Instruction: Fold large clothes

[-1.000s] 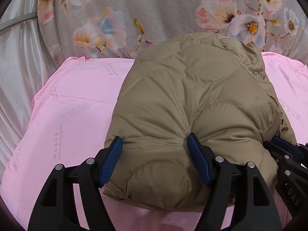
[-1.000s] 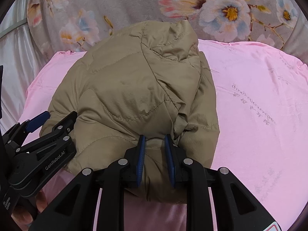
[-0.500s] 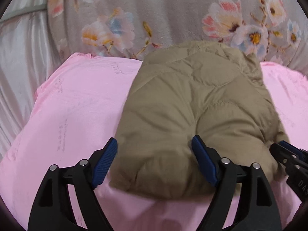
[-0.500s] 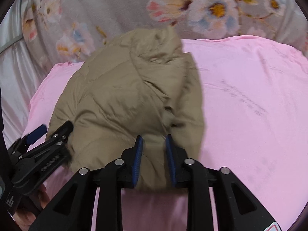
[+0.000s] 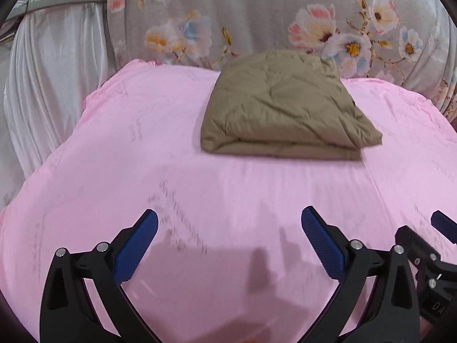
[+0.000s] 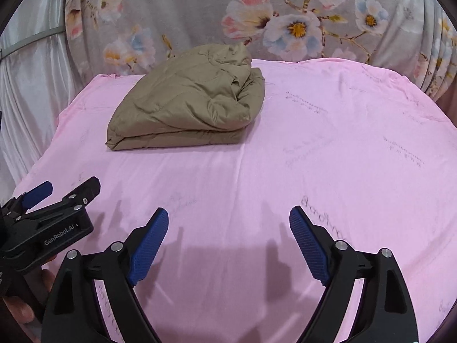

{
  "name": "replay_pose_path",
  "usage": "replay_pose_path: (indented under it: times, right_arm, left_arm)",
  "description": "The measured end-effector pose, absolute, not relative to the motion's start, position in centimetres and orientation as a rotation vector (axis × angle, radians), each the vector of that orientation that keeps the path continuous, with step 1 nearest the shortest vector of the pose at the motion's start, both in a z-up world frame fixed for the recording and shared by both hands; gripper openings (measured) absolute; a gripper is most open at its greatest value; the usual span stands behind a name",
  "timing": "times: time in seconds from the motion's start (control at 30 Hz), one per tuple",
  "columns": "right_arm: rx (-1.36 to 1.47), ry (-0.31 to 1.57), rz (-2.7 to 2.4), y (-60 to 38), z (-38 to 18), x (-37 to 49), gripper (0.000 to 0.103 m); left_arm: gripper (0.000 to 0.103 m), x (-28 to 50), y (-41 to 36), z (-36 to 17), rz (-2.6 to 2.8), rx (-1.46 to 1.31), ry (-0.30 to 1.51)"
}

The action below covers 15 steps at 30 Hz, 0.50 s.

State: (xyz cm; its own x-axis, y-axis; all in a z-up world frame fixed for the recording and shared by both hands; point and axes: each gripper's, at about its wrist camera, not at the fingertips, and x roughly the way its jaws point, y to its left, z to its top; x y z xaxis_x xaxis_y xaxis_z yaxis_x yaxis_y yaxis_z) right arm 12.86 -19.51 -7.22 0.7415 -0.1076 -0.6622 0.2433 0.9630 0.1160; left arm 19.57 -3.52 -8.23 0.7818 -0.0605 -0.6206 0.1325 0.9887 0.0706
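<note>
Both grippers have backed away from the jacket (image 5: 282, 108), their jaws just opening. It is lying folded on the pink sheet (image 5: 142, 148), well ahead of the left gripper (image 5: 230, 243) and right gripper (image 6: 228, 241), both spread empty; its underside is hidden.

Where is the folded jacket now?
The jacket lies on the pink sheet at its far edge, against the floral cover, apart from both grippers.

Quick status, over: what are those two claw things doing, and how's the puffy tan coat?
Left gripper, right gripper: jaws just opened, empty. Quilted tan jacket folded on pink sheet, untouched. Nothing in the way.
</note>
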Motion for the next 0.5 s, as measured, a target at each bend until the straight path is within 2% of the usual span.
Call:
replay_pose_path:
  times: [0.17,0.5]
  right_arm:
    - [0.154,0.677,-0.202,-18.3,-6.9,11.9,0.086]
    - [0.155,0.686,-0.235,-18.6,-7.0,12.0,0.086]
  left_arm:
    - [0.098,17.1,-4.2,-8.3,-0.082,0.136,0.651]
    - [0.098,17.6,-4.1,-8.6,-0.079,0.137,0.679]
